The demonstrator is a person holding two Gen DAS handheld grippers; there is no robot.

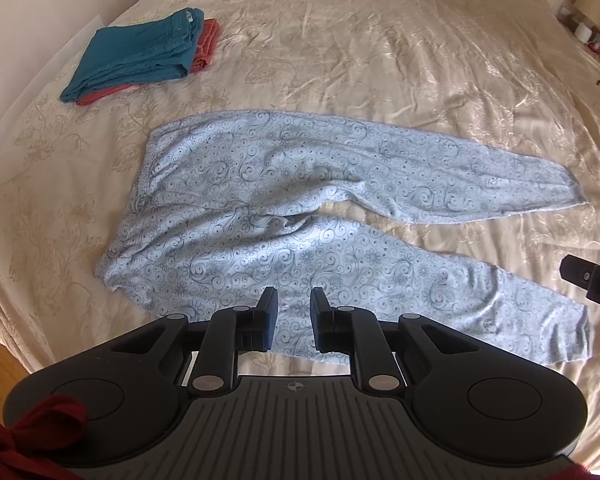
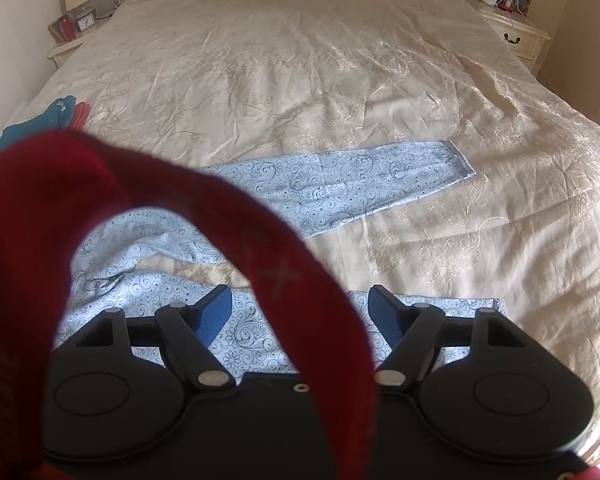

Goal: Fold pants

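Cotton-blue pants (image 1: 300,200) lay unfolded beneath my left gripper (image 1: 293,318) and right gripper (image 2: 300,316), both open and empty; rumpled crotch fabric risked a crooked fold.

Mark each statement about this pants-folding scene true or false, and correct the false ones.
1. The patterned pants lie spread out with both legs apart. True.
2. The left gripper is shut on the pants. False: it is open and holds nothing.
3. A teal folded garment lies on top of a red folded garment. True.
4. The right gripper is shut. False: its jaws are wide apart.
5. The bedspread is dark blue. False: it is cream.
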